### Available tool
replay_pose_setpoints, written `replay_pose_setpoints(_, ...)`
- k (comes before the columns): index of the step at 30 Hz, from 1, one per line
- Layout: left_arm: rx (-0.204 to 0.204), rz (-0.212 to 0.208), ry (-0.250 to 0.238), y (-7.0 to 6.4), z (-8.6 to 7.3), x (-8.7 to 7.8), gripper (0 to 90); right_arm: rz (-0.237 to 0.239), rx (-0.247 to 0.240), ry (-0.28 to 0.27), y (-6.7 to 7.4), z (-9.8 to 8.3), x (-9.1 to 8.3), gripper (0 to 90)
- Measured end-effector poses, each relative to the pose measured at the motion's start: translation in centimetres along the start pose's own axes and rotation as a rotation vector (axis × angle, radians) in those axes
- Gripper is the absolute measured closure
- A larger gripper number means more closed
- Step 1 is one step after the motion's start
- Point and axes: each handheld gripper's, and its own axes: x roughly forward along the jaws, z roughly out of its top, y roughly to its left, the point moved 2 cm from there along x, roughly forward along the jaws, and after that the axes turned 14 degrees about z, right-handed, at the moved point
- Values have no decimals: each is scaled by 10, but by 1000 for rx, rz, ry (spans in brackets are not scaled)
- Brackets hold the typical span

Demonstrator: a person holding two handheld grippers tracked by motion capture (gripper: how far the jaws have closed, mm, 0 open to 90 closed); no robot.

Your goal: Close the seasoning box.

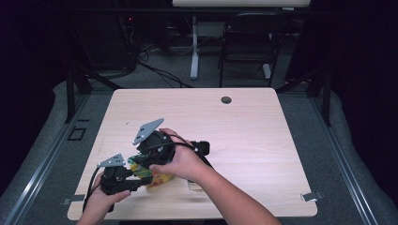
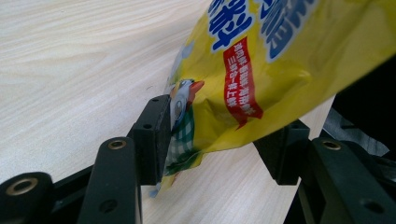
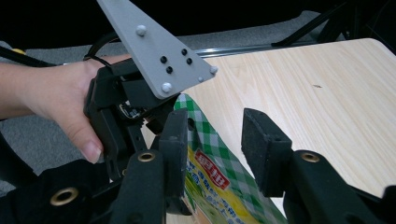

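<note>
Left gripper: your left gripper (image 2: 210, 149) has its jaws spread, with the corner of the snack bag between them; one pad touches the bag's checked corner, the other stands apart from it, so nothing is clamped.
Right gripper: your right gripper (image 3: 215, 140) is also released, jaws wide, with the bag's green-checked edge rising between them and lying against one pad.
Snack bag: a yellow snack bag (image 2: 261, 60) with blue and red print and a green-and-white checked end; in the high view it (image 1: 157, 179) lies at the near left part of the table, between your two grippers.
Left hand: your left hand (image 1: 101, 199) wraps the left gripper's handle at the near edge; the right gripper view shows that hand (image 3: 56, 102) behind the grey three-cornered plate (image 3: 152, 51).
Right hand: your right hand (image 1: 180, 161) holds its gripper over the bag, forearm reaching in from the bottom.
Table: a light wooden table (image 1: 244, 126) with a round cable hole (image 1: 226, 100) near its far edge.
Beyond: a black chair (image 1: 246, 42) and a white desk leg (image 1: 194, 51) stand on the grey floor behind the table.
</note>
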Motion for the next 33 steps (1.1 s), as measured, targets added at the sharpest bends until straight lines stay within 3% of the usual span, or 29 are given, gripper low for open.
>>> replay_pose_setpoints(13,0,-15,13,-4,0,5,460,31,-28,30,8,-5,-5,688)
replay_pose_setpoints(33,34,11,36,-7,-2,20,399,-7,-37,33,10,-17,-21,665)
